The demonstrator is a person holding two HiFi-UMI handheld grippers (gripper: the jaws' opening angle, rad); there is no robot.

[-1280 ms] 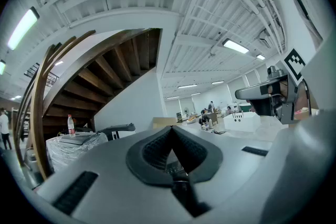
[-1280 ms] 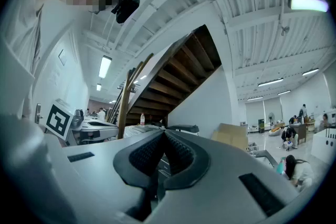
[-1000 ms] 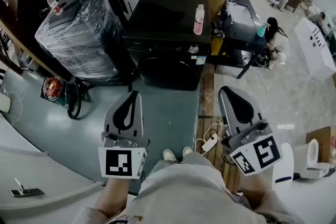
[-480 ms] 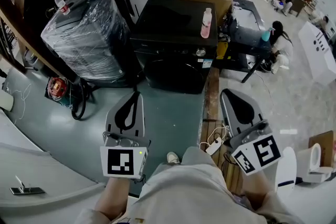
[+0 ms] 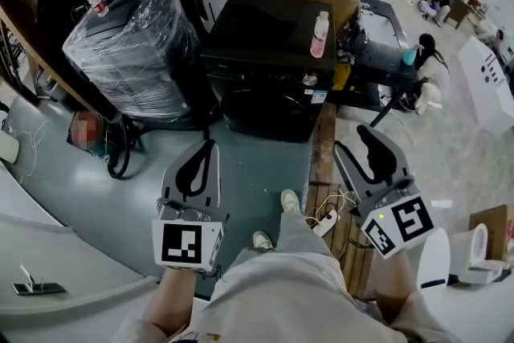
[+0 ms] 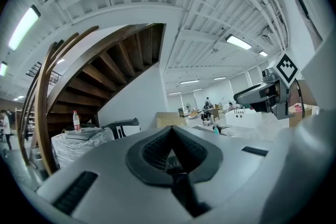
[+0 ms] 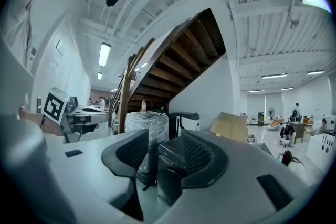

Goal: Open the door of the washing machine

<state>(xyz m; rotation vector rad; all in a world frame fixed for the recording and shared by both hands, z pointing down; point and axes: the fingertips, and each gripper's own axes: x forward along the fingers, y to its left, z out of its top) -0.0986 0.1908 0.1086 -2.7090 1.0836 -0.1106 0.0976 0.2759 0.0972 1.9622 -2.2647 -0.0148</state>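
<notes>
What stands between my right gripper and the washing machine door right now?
Nothing visible. Only bare floor lies between the right gripper, whose empty jaws are opening, and the closed round door on the washing machine. The plastic-wrapped appliance stands off to the left.

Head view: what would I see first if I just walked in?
The black washer sits in the middle, door shut, a pink bottle on top. Left of it stands a plastic-wrapped bundle. Nearest, the left gripper is shut and the right gripper is opening its jaws, empty.
</notes>
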